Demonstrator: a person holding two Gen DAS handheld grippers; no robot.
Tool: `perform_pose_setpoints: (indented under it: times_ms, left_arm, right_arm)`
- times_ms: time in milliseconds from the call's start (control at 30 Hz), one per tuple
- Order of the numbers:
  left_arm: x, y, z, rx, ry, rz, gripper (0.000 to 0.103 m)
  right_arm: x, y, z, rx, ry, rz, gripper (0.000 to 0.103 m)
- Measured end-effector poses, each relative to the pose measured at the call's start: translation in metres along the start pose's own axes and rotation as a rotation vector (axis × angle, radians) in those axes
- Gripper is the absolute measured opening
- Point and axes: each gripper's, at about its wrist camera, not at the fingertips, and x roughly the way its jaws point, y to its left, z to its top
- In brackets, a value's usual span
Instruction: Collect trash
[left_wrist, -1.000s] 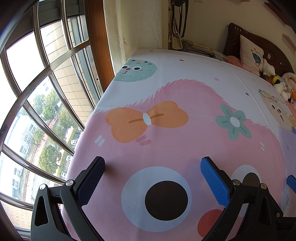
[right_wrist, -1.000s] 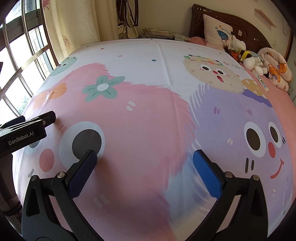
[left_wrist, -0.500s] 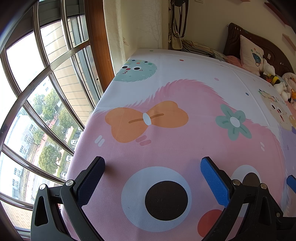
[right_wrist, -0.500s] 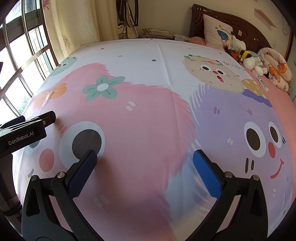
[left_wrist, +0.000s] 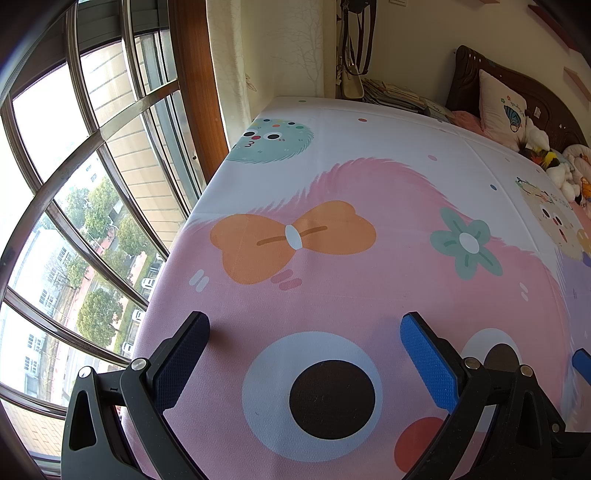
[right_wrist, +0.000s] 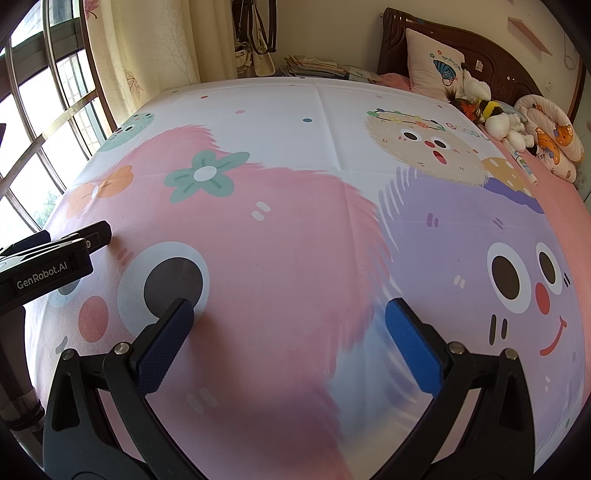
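No trash shows in either view. My left gripper (left_wrist: 304, 332) is open and empty, held low over the foot of a bed with a cartoon-print sheet (left_wrist: 332, 184). My right gripper (right_wrist: 288, 317) is also open and empty over the same sheet (right_wrist: 295, 240), to the right of the left one. The left gripper also shows in the right wrist view (right_wrist: 55, 258) at the left edge. A blue pad of the right gripper peeks in at the right edge of the left wrist view (left_wrist: 581, 360).
A curved window with metal bars (left_wrist: 92, 184) runs along the bed's left side. Stuffed toys (right_wrist: 495, 114), a pillow (right_wrist: 434, 64) and a dark headboard (right_wrist: 480, 44) are at the far right. Stacked books (right_wrist: 314, 66) and hanging bags (right_wrist: 258, 48) stand at the far wall.
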Motion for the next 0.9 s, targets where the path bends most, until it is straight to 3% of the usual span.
perform_pose_setpoints:
  times_ms: [900]
  left_arm:
    - [0.0012,0.0004,0.0004,0.0,0.0,0.0,0.102]
  right_arm:
    - [0.0008,-0.0002,-0.0014,0.0,0.0,0.0,0.103]
